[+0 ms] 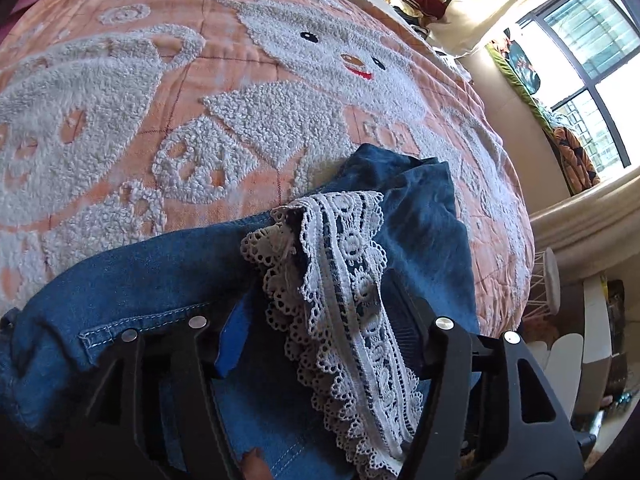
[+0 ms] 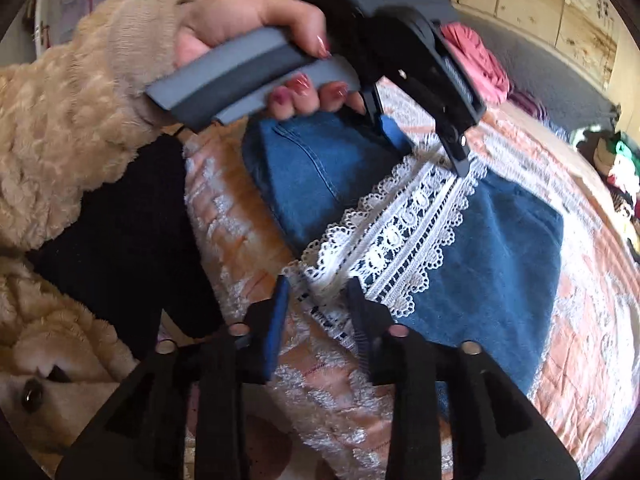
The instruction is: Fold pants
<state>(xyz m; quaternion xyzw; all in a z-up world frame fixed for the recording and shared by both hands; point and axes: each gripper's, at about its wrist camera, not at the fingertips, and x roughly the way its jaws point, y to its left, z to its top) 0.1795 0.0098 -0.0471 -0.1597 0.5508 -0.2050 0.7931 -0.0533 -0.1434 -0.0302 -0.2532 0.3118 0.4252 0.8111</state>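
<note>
Pants (image 2: 492,240), one pair in soft blue denim with a single white lace band (image 2: 404,236) along the leg, lie bunched on the peach bed quilt (image 1: 224,76), limp but fairly weighty, best pinched at a hem or lace edge. Left tool (image 1: 316,320) at 12 o'clock stands half open astride the lace, not pressing. Right tool (image 2: 318,296) at 6 o'clock gapes narrower around the lace end, seemingly without grip, though blur hinders.

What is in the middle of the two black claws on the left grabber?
In the left wrist view, the white lace trim of the blue pants lies between the left gripper fingers, which stand open around it.
</note>
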